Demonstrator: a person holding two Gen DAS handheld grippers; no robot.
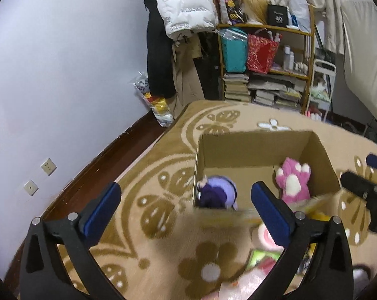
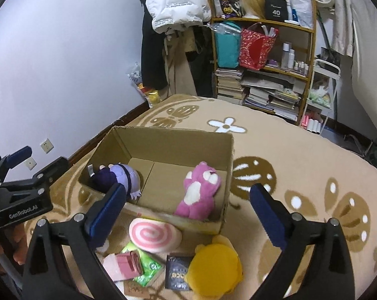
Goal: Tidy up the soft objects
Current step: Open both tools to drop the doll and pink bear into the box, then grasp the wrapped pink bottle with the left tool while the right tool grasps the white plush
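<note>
Purple plush (image 2: 118,178) partly hidden behind box wall (image 2: 128,206); both tongs (image 1: 185,207) (image 2: 188,207) wide, empty.

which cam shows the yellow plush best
The right wrist view: the yellow plush lies whole and sharp on the rug before the cardboard box. The left wrist view shows only a blurred yellow sliver.

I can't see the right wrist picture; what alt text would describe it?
An open cardboard box on a patterned rug holds a pink plush bear and a purple plush doll. The right gripper, open and empty, hovers above a swirl cushion and yellow plush.
</note>
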